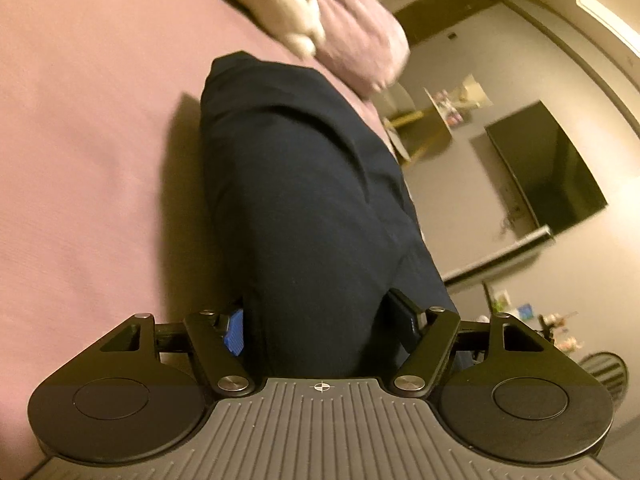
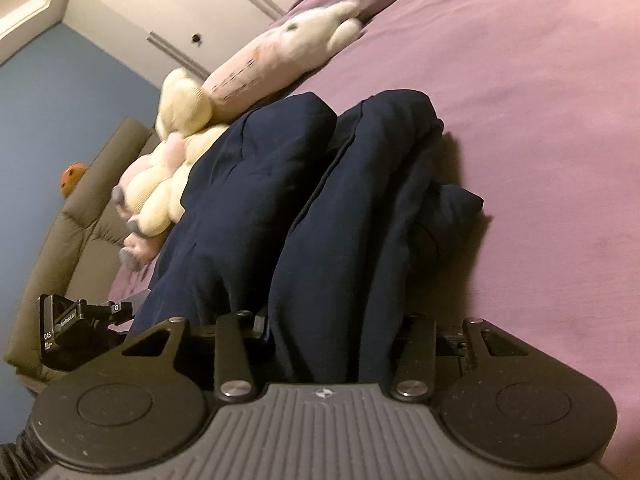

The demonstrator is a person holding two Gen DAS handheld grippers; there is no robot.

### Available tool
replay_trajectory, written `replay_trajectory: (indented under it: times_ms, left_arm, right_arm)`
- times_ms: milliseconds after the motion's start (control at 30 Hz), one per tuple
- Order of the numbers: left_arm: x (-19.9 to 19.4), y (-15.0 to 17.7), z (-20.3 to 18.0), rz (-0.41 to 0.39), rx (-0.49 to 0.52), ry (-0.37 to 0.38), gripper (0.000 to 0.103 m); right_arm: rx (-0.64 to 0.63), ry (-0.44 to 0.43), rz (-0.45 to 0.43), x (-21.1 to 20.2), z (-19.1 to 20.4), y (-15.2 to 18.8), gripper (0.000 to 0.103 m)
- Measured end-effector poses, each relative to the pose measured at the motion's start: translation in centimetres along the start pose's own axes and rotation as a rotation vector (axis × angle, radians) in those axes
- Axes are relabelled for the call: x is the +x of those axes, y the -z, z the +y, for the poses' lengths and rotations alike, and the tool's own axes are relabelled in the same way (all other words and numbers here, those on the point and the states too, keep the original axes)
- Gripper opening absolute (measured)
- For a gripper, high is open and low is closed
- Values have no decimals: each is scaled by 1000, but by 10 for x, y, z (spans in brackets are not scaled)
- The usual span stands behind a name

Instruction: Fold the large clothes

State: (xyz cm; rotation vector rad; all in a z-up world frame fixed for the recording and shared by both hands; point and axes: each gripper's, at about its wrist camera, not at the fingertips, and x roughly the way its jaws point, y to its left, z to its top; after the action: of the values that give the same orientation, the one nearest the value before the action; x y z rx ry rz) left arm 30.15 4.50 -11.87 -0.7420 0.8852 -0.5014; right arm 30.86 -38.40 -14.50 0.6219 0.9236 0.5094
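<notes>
In the left wrist view, one dark navy garment (image 1: 304,208) runs as a long bundled fold from between the jaws of the left gripper (image 1: 324,326) up across the mauve bed (image 1: 88,152). The jaws pinch the cloth: one blue pad (image 1: 235,332) presses its left flank and the black finger closes on its right. Left of the garment the sheet lies bare and wide; to its right the bed edge follows close beside the cloth, with floor beyond. One mauve pillow (image 1: 360,32) and one pale plush toy (image 1: 296,12) lie past the garment's far end, apart from it. One dark television (image 1: 548,168) stands on the far wall. In the right wrist view, the same garment (image 2: 320,208) shows two thick rolls side by side, and the right gripper (image 2: 334,336) has its jaws clamped on the near end of the right-hand roll. Two plush toys (image 2: 168,184) lie along the far left edge, the nearer one touching the left roll. The left gripper (image 2: 80,324) shows at lower left, beside the cloth. Open sheet (image 2: 540,140) stretches to the right; one grey sofa (image 2: 92,184) sits beyond the bed.
</notes>
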Motion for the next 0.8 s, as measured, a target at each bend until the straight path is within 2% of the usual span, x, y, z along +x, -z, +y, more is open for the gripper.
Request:
replay_trajectory:
  times_ms: [167, 267, 333, 367, 467, 567, 667, 733, 800]
  left_arm:
    - [-60, -15, 33, -80, -11, -99, 75]
    - [-76, -15, 52, -93, -47, -142, 76]
    - [-77, -11, 64, -93, -98, -176, 80]
    - [-77, -8, 65, -97, -105, -197, 80]
    - [-86, 6, 55, -138, -66, -237, 83]
    - [-102, 26, 29, -191, 16, -290, 87]
    - [-119, 51, 7, -235, 58, -318, 92]
    - [-121, 66, -8, -239, 71, -345, 92]
    - [-116, 75, -22, -207, 100, -357, 92]
  right_arm:
    - [-38, -68, 82, 66, 45, 6, 45]
    - [-31, -99, 101, 96, 65, 10, 46]
    - [-25, -88, 103, 107, 74, 13, 52]
    - [-26, -68, 101, 108, 76, 14, 58]
    - [-36, -11, 99, 97, 79, 18, 63]
    - [-76, 57, 39, 61, 84, 27, 64]
    - [-182, 163, -92, 20, 109, 46, 64]
    - [-304, 225, -185, 3, 139, 63, 58]
    - [-415, 235, -247, -4, 169, 83, 49]
